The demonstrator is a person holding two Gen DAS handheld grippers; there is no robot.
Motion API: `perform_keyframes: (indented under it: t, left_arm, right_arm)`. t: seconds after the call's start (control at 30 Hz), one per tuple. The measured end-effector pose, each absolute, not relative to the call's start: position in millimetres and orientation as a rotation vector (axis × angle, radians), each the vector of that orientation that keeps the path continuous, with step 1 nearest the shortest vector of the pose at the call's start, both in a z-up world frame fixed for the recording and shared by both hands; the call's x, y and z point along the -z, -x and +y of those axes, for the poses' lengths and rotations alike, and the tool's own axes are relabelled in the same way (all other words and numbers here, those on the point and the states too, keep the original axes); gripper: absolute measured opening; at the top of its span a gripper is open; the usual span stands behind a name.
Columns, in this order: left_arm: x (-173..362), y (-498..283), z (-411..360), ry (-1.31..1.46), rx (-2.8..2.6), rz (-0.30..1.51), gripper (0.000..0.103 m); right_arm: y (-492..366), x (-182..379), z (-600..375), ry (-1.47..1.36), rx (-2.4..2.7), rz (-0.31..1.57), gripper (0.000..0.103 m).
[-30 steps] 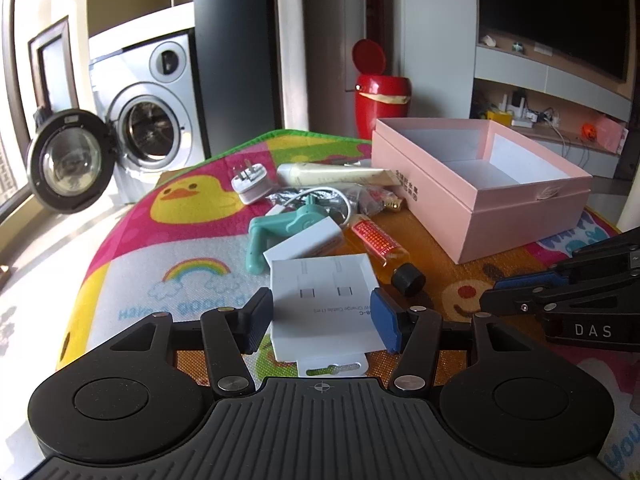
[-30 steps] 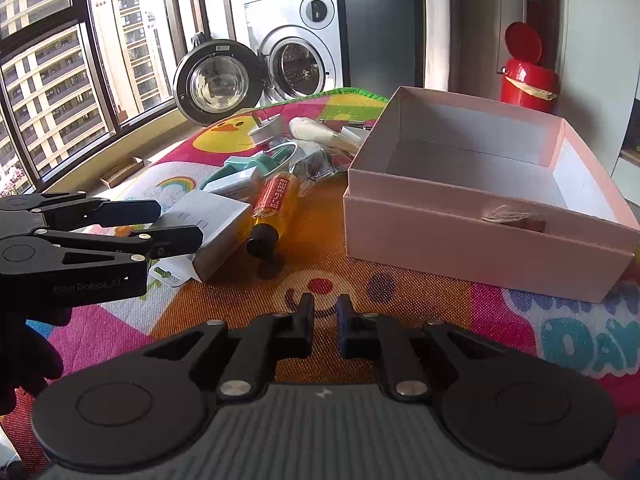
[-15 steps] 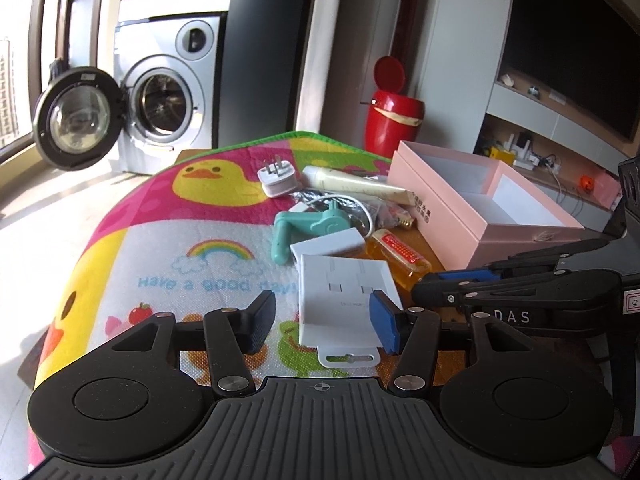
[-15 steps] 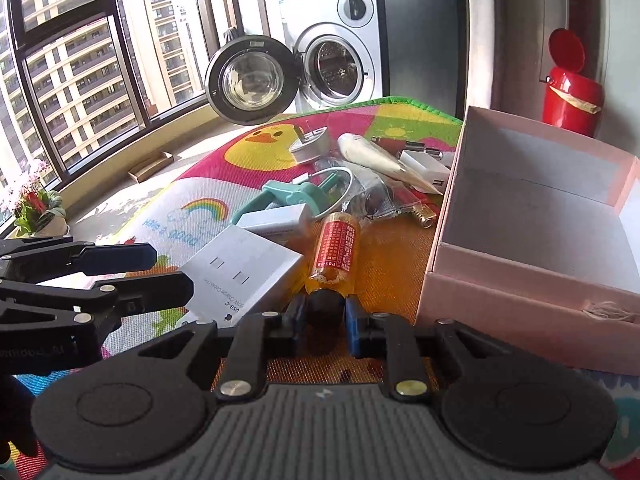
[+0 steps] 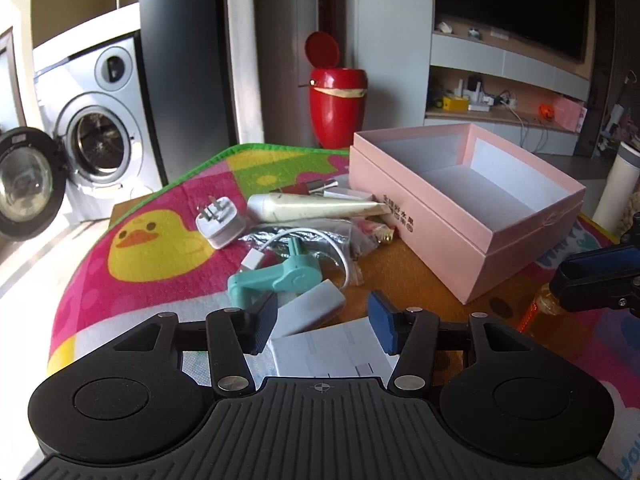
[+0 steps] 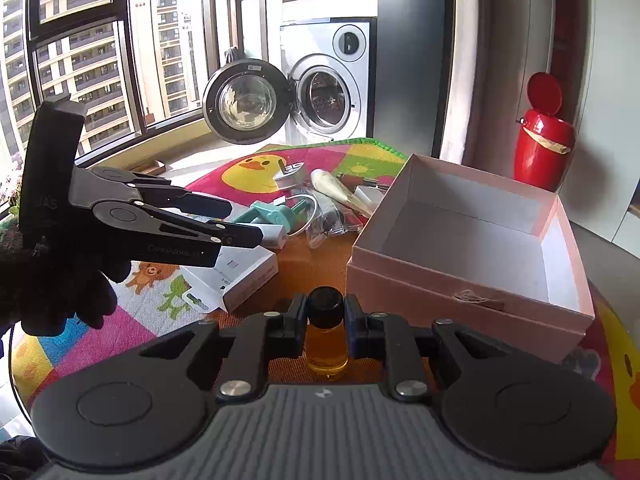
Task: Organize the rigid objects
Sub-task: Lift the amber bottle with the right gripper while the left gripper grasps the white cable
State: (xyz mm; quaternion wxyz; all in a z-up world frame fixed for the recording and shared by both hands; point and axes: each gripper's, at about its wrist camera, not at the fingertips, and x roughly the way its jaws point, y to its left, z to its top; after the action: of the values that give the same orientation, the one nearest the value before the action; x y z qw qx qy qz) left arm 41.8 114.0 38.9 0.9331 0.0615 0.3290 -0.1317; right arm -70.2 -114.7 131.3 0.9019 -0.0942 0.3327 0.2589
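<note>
Half the amber bottle (image 6: 326,344) hides behind the right gripper (image 6: 326,322).

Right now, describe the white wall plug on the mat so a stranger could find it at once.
Start at the open pink box and look left across the clutter to the yellow duck printed on the mat. The white wall plug lies beside the duck's head. It alone shows metal prongs sticking up.

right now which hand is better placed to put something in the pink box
Right. The right gripper is shut on the bottle, with the open pink box just ahead. The left gripper is closing over the white box, nothing gripped.
</note>
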Motion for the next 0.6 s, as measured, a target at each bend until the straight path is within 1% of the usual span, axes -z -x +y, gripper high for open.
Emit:
perform_keyframes:
  t: [0.17,0.27,0.33,0.37,0.4,0.47,0.6]
  left_arm:
    - [-24.3,-73.9,109.8,-0.163,0.292,0.756,0.044]
    - [-19.1,-72.2,106.5,-0.176,0.286,0.764,0.040]
    - [-18.7,-63.8,104.5,-0.174,0.294,0.764,0.039]
    - [-19.6,-56.6,102.3,-0.169,0.305,0.769,0.039]
    - [-19.8,-50.9,100.8,-0.165,0.313,0.772,0.039]
    - [-19.9,-36.2,97.1,-0.165,0.329,0.775,0.039]
    - [-15.9,-20.9,93.1,-0.178,0.318,0.778,0.042]
  right_arm:
    - [72.5,-128.1,-117.4,0.194,-0.543,0.671,0.019]
    - [77.1,-125.5,-118.4,0.220,-0.537,0.642,0.019]
    - [80.9,-122.3,-119.2,0.242,-0.525,0.619,0.021]
    - [82.7,-120.3,-119.6,0.255,-0.521,0.614,0.029]
    - [84.6,-118.4,-120.0,0.264,-0.520,0.610,0.038]
    - [87.4,-114.7,-122.2,0.266,-0.523,0.600,0.047]
    - [88.7,-104.8,-123.0,0.267,-0.533,0.621,0.049]
